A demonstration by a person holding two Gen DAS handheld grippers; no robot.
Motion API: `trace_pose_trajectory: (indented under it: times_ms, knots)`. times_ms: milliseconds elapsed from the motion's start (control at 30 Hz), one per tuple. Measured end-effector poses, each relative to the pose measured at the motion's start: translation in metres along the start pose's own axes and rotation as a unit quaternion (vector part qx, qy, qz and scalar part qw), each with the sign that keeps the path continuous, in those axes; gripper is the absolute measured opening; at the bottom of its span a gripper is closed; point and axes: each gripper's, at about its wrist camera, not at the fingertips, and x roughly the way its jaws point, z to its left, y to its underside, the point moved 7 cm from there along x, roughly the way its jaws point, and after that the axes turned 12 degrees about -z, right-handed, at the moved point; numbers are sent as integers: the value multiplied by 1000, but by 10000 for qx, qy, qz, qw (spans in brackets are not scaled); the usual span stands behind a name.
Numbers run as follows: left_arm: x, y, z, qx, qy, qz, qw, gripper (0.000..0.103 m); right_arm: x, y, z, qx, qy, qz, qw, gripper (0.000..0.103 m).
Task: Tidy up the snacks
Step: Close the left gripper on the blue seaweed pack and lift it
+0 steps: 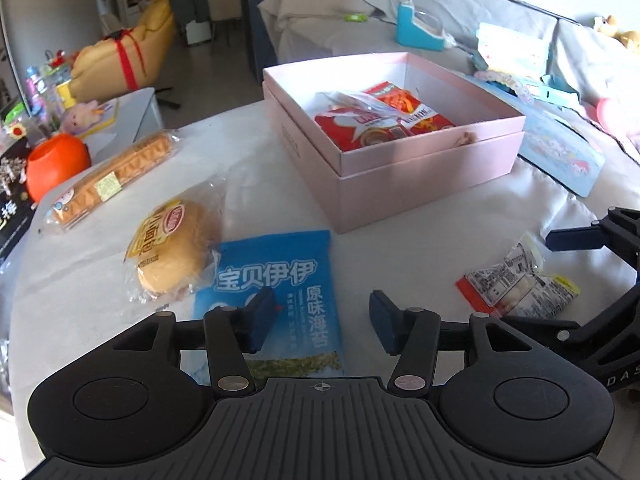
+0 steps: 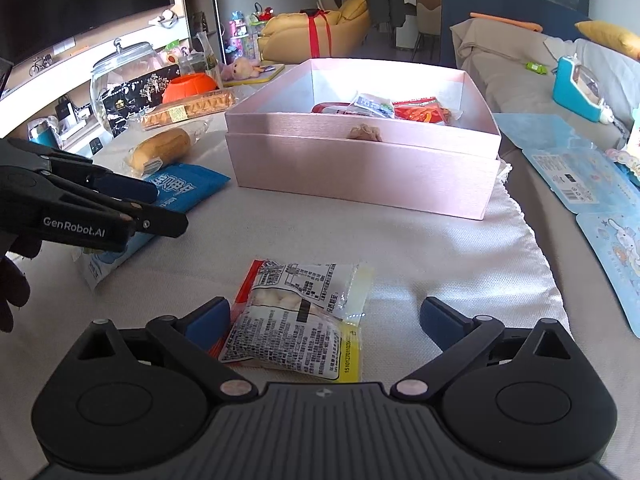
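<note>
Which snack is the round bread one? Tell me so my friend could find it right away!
Start at the big pink box on the white cloth. Left of it two wrapped breads lie side by side, with a blue seaweed packet next to them. The round bun sits between that packet and the long waffle-patterned bread; it is the only puffy, golden, dome-shaped one, in a clear wrapper with yellow print.

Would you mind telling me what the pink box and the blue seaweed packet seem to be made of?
The pink box looks like rigid paperboard with a faint brushed, satin sheen; its walls are thin, straight and sharply creased, and white inside. The blue seaweed packet looks like thin plastic film, fairly matte; it lies limp and slightly wrinkled, with printed lettering. Neither can be confirmed by look alone.
</note>
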Motion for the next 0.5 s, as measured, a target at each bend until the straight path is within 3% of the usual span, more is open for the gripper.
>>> trace_pose_trajectory:
  times_ms: [300, 500]
  knots:
    - [0, -4, 23, -142, -333, -69, 9993, 59, 1, 1, 3, -55, 19, 8, 10000, 103]
    - [6, -3, 50, -82, -880, -32, 9961, 59, 1, 1, 3, -89, 43, 12, 10000, 103]
